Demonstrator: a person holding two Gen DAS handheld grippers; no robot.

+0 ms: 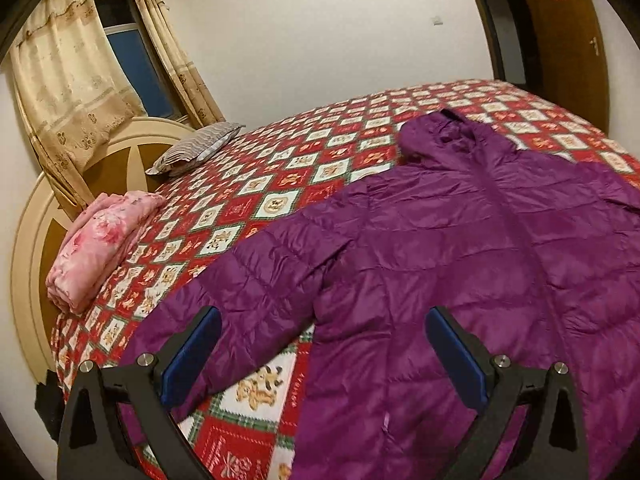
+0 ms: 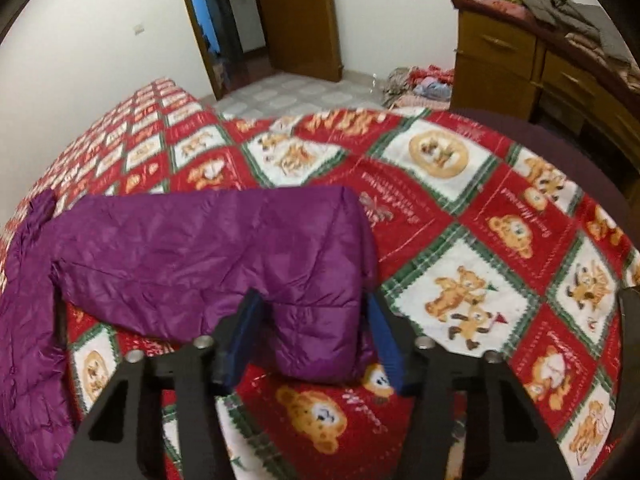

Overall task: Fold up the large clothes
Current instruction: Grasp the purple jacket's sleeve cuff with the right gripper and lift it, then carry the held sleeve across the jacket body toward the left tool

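Purple puffer jacket (image 1: 460, 240) spread flat, front up, on the red patchwork bedspread (image 1: 256, 184), hood toward 12 o'clock in the left wrist view and both sleeves splayed outward: a layout judged to suit folding the sleeves inward first. Left sleeve (image 1: 248, 280) running from the shoulder down toward 7 o'clock, cuff end passing behind the left-hand pad. Left gripper (image 1: 322, 340) poised low over the gap between that sleeve and the jacket body, jaws spread wide, released, holding nothing; whether the blue pads (image 1: 192, 360) touch the fabric cannot be told. In the right wrist view, right sleeve (image 2: 208, 256) lying across the frame from 9 o'clock toward centre, cuff end bent down toward 6 o'clock. Right gripper (image 2: 312, 332) straddling that cuff, one pad on each side of it, jaws open roughly to the cuff's width and not yet clenched; light contact at the pads likely but not confirmed. Placement judged as preparation for pinching the cuff and carrying it across the body. Folded pink blanket (image 1: 100, 244) and striped pillow (image 1: 196, 148) at 9 to 10 o'clock near the headboard, well apart from the jacket. Wooden dresser (image 2: 532, 68) at 1 o'clock beyond the bed.
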